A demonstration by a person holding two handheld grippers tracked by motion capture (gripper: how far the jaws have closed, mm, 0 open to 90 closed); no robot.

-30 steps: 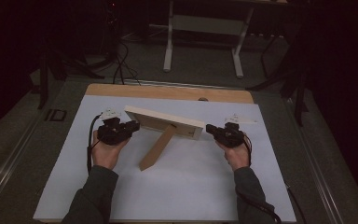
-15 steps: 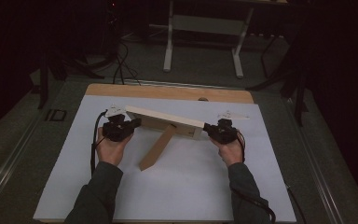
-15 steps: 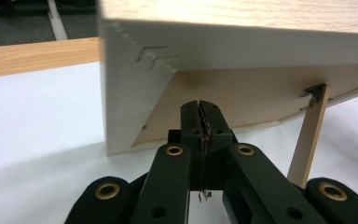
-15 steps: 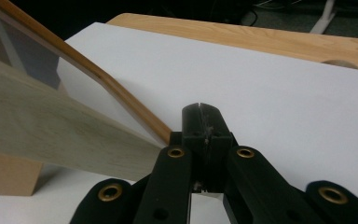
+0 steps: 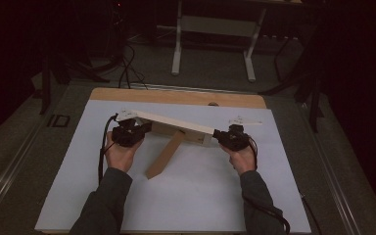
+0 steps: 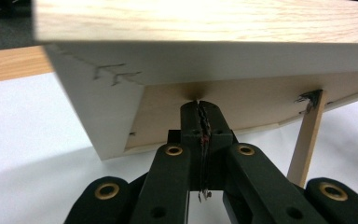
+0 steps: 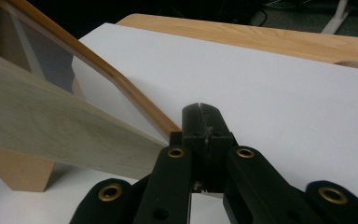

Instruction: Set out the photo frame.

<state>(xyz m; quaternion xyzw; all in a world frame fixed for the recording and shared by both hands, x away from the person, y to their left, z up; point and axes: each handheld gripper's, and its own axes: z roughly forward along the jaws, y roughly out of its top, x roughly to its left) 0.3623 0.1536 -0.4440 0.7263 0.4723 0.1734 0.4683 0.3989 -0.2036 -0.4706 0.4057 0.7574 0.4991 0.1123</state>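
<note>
High view is showing a person's two forearms coming in from the bottom edge over a table [image 5: 293,196] covered by a white sheet, with a strip of bare wood along its far edge. A pale wooden picture frame [image 5: 176,123] is standing tilted near the middle of the table, leaning back on a brown stand leg [image 5: 165,154] whose foot is resting on the white surface. The left gripper [image 5: 138,131] is sitting at the frame's left end and the right gripper [image 5: 221,135] at its right end, each held in a hand, with a black cable trailing from each.

Left gripper view is looking up under the frame [image 6: 205,56]: its light wood edge is running across the top, the white side face is slanting down at left, and the brown backing is lying behind. The left gripper [image 6: 200,122] is showing its fingers pressed together with nothing between them, their tips sitting just under the frame's backing. The thin stand leg [image 6: 307,140] is descending at right.

Right gripper view is showing the right gripper [image 7: 200,122] with its fingers likewise closed flat on each other and gripping nothing, just beside the frame's [image 7: 56,135] lower corner, where the pale board and an orange-brown rim are meeting. The stand leg's [image 7: 21,172] foot is resting on the table at lower left.
</note>
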